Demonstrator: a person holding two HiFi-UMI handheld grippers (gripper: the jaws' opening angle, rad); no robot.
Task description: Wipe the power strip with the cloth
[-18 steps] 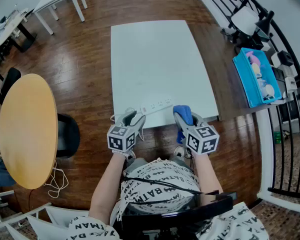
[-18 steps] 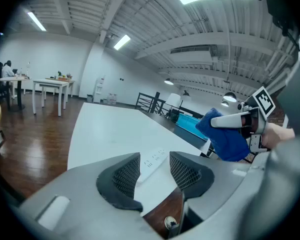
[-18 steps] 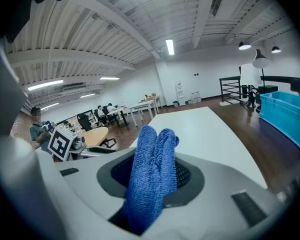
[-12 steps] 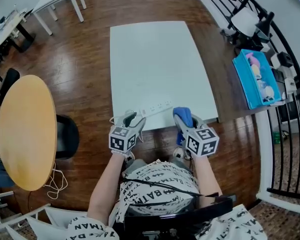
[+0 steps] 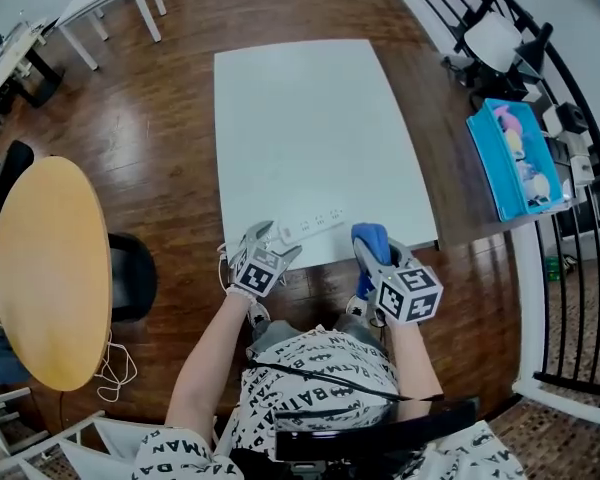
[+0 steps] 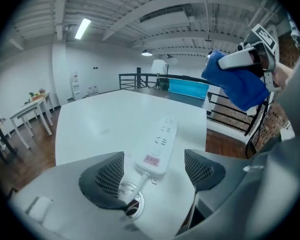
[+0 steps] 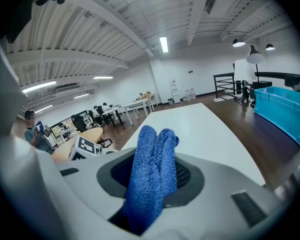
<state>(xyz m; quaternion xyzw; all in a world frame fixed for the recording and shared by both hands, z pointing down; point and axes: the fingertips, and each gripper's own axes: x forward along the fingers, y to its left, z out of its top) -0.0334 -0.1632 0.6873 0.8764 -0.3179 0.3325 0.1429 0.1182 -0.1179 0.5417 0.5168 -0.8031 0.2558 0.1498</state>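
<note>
A white power strip [image 5: 310,225] [image 6: 158,144] lies near the front edge of the white table [image 5: 310,128], its cord end toward my left gripper. My left gripper [image 5: 269,242] [image 6: 154,170] stands open just short of that end, one jaw on each side, nothing pressed between them. My right gripper [image 5: 373,251] [image 7: 152,171] is shut on a folded blue cloth [image 5: 371,236] [image 7: 151,174], held above the table's front edge to the right of the strip. The left gripper view also shows the cloth [image 6: 235,81] hanging in the air at the upper right.
A round cable hole [image 6: 125,201] sits in the table by the strip's cord. A round wooden table [image 5: 45,268] and a dark chair [image 5: 130,273] stand to the left. A blue bin [image 5: 515,153] and a black railing [image 5: 570,218] are on the right.
My left gripper has moved forward and turned toward the strip's near end. The right gripper with the cloth has shifted slightly right.
</note>
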